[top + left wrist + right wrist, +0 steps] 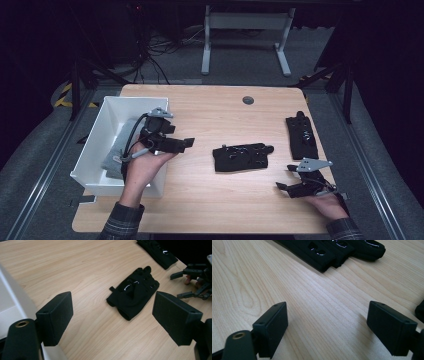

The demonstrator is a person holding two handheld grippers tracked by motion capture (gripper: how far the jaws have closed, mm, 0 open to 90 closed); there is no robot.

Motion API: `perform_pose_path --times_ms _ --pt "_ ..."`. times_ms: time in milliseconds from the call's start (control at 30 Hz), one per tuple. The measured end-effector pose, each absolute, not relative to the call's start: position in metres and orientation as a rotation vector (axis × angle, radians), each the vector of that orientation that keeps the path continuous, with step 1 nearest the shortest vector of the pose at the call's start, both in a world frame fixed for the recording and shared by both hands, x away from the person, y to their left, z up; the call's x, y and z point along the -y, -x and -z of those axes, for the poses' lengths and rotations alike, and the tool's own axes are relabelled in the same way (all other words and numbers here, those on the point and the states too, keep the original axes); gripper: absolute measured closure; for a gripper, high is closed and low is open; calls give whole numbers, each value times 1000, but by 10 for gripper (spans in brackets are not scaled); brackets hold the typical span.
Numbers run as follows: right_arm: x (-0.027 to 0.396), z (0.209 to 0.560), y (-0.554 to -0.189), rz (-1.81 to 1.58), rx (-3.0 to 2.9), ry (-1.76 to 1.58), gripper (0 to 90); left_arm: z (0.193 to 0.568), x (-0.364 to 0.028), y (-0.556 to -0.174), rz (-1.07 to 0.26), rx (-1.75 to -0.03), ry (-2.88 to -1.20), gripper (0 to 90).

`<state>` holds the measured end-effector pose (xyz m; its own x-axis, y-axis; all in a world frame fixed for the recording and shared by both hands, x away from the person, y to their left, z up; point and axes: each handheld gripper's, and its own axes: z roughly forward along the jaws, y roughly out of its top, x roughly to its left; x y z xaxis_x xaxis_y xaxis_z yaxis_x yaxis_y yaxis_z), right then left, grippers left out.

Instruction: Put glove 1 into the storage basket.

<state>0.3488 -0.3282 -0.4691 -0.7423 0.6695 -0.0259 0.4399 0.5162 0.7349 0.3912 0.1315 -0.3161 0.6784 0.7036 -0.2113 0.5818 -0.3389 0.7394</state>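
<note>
Two black padded pieces with cut-outs lie on the wooden table (210,115): one at the middle (242,157), one at the right (301,136). My left gripper (186,144) hovers over the right rim of the white bin (100,125), pointing right. In the left gripper view its jaws (115,315) stand open and empty, with the middle piece (133,293) ahead on the table. My right gripper (286,178) rests near the front right edge, pointing left. It is open (332,326) over bare wood, with a black piece (332,250) farther ahead.
A grey folded item (120,145) lies inside the bin. A round grommet (248,100) sits near the table's far edge. Beyond the table stand a white desk frame (245,30) and cables on the floor. The right gripper (195,282) shows in the left gripper view.
</note>
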Motion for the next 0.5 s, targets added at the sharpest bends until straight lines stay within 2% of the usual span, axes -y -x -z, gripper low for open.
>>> perform_pose_path --times_ms 500 --pt "328 469 -349 -1061 -2455 -928 176 340 -82 -378 -140 -896 -2146 168"
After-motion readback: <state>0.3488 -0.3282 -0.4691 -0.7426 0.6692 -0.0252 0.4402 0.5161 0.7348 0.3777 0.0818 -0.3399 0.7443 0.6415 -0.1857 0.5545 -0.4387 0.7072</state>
